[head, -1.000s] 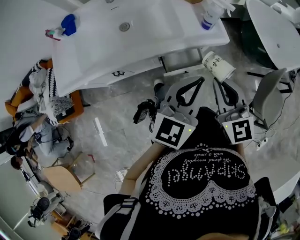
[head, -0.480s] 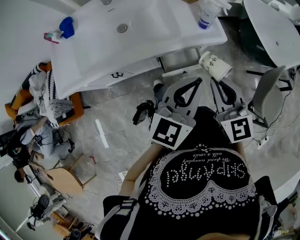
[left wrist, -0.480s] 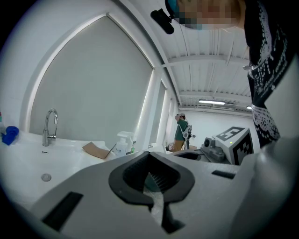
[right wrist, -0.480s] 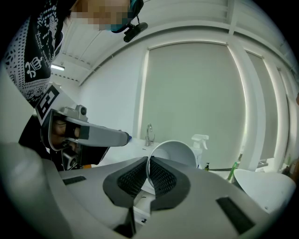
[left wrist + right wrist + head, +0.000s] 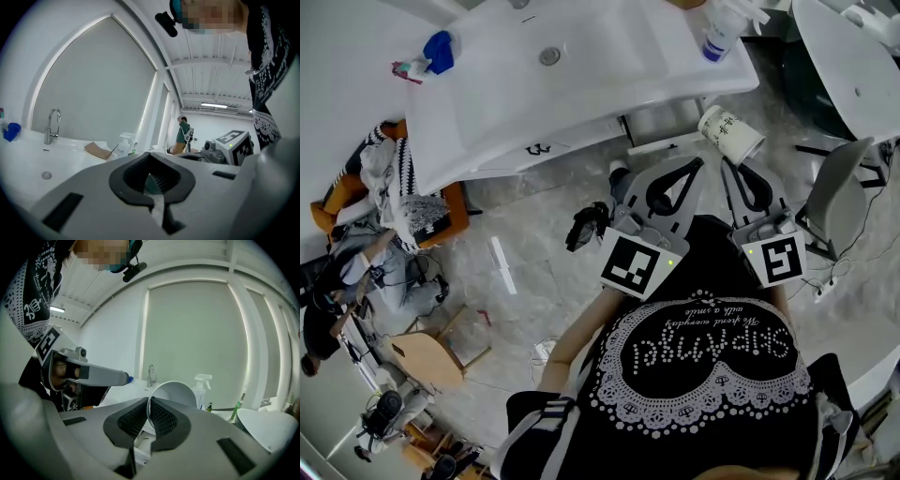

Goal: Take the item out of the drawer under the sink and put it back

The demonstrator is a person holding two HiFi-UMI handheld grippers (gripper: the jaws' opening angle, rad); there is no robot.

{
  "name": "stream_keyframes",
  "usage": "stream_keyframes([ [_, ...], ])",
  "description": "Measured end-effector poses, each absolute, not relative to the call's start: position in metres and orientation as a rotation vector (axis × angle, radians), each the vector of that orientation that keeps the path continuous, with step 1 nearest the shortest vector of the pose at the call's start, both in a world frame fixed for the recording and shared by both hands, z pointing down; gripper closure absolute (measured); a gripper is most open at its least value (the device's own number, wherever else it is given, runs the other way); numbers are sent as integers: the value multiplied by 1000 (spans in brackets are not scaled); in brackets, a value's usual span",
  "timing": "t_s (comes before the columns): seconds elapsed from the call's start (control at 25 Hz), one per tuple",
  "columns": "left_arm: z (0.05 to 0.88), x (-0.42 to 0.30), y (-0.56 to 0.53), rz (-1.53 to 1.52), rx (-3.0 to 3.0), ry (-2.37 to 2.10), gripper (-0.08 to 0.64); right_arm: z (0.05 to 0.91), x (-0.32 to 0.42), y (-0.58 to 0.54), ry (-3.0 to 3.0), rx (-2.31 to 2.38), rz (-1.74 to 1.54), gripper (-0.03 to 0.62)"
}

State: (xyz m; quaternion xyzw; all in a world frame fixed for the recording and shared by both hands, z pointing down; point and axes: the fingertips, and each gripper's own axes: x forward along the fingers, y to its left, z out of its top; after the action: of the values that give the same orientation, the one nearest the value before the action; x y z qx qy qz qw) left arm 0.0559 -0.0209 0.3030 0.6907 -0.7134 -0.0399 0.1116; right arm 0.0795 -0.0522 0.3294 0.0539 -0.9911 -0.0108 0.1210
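A white paper cup (image 5: 732, 132) with dark print hangs tilted in front of the white sink counter (image 5: 516, 103). My right gripper (image 5: 730, 164) is shut on its rim. In the right gripper view the cup (image 5: 177, 392) has its thin wall pinched between the ribbed pads (image 5: 161, 418) of that gripper (image 5: 149, 405). My left gripper (image 5: 699, 163) is just left of it, shut with nothing between its fingers, and the left gripper view shows this gripper (image 5: 150, 157) with both pads meeting. Below the counter a white drawer front (image 5: 661, 143) appears pulled out.
A spray bottle (image 5: 719, 28) and a blue object (image 5: 441, 49) stand on the counter beside the faucet (image 5: 52, 124). An orange basket of clothes (image 5: 403, 202) is at the left. A grey chair (image 5: 839, 197) and a round white table (image 5: 853, 56) are on the right.
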Motion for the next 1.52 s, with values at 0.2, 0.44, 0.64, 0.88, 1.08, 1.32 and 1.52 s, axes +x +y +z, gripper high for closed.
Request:
stream_keyframes([
  [0.2, 303, 54, -18, -138, 2002, -2116, 555, 329, 80, -51, -2901, 156, -31, 566],
  [0.44, 305, 49, -16, -158, 1960, -2134, 555, 328, 82, -53, -2904, 170, -32, 566],
  [0.64, 305, 51, -17, -132, 1980, -2127, 555, 328, 82, -54, -2904, 174, -26, 566],
  [0.88, 307, 51, -16, -130, 1972, -2123, 555, 328, 83, -53, -2904, 168, -14, 566],
  [1.08, 307, 49, -17, -117, 2004, -2108, 555, 329, 81, -53, -2905, 191, -12, 566],
  [1.32, 303, 39, -8, -119, 2031, -2088, 555, 327, 71, -44, -2889, 223, -14, 566],
  [1.52, 289, 18, 10, -169, 2024, -2103, 555, 325, 55, -25, -2883, 233, -7, 566],
])
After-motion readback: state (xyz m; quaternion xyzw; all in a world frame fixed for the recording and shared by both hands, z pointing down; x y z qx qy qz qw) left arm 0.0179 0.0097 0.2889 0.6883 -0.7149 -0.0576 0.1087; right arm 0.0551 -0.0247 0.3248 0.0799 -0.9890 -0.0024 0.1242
